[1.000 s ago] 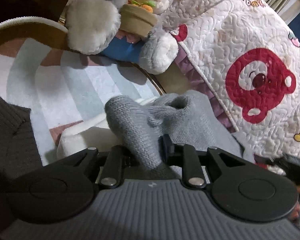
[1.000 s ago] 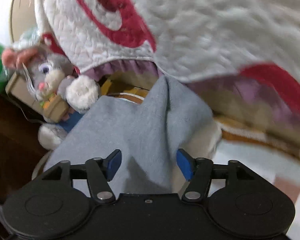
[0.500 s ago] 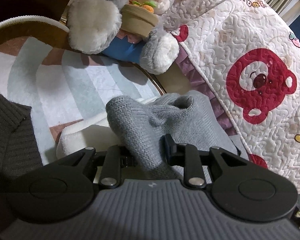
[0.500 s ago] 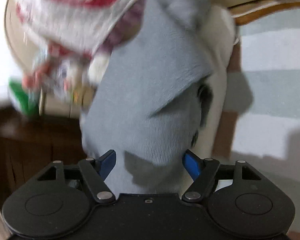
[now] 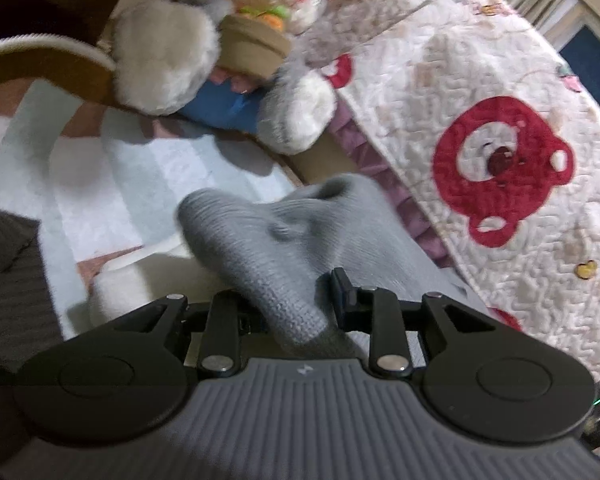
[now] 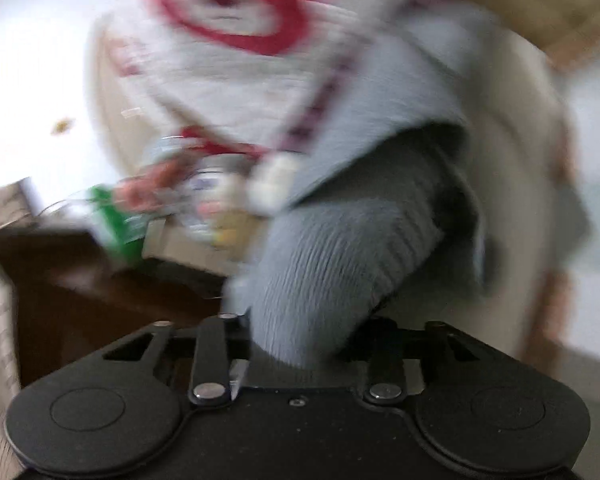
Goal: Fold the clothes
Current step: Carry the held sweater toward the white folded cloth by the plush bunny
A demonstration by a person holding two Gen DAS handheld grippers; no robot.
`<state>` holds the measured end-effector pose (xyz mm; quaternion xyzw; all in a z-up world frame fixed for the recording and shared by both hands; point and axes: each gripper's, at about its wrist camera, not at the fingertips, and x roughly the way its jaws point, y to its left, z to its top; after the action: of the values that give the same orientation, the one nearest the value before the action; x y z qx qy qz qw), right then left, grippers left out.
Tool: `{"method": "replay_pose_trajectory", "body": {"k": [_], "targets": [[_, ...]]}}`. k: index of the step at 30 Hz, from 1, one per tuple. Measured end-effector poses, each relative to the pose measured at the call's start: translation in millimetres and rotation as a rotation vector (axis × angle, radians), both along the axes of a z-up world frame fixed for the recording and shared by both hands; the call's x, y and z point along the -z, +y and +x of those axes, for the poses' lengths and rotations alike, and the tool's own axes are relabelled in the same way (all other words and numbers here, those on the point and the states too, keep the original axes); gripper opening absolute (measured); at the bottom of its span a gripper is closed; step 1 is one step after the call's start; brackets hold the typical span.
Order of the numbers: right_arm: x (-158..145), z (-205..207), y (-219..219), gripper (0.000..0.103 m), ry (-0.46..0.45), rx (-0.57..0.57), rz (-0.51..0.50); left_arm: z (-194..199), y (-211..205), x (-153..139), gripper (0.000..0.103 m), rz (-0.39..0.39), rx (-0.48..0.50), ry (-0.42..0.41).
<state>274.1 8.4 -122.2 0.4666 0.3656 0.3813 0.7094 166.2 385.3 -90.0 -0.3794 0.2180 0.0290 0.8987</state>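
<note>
Striped rug runs up to a bear-print quilt and a plush rabbit. Both the left gripper and the right gripper pinch the grey sweater, bunched just above the rug; the right view is blurred.

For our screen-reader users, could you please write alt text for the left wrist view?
The left tongs are shut on a bunched fold of grey knit sweater above a pale striped rug. Behind sit a plush rabbit and a white quilt with a red bear.
</note>
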Motion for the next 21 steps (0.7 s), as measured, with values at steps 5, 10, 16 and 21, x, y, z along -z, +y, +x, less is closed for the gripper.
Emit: {"method": "replay_pose_trajectory", "body": {"k": [5, 10, 16, 21], "targets": [[-40.4, 4.4, -16.2, 0.031, 0.060, 0.060, 0.065, -2.8, -7.5, -15.4, 0.045, -0.114, 0.071, -0.116], [-32.1, 6.1, -25.9, 0.043, 0.170, 0.097, -0.024, 7.0, -20.3, -8.2, 0.045, -0.103, 0.096, -0.040], [-11.9, -9.4, -28.8, 0.048, 0.183, 0.083, -0.093, 9.9, -27.7, -4.3, 0.046, -0.027, 0.087, 0.041], [-2.9, -10.8, -27.4, 0.064, 0.146, 0.067, -0.127, 10.8, -28.4, -2.5, 0.048, -0.051, 0.088, 0.097]]}}
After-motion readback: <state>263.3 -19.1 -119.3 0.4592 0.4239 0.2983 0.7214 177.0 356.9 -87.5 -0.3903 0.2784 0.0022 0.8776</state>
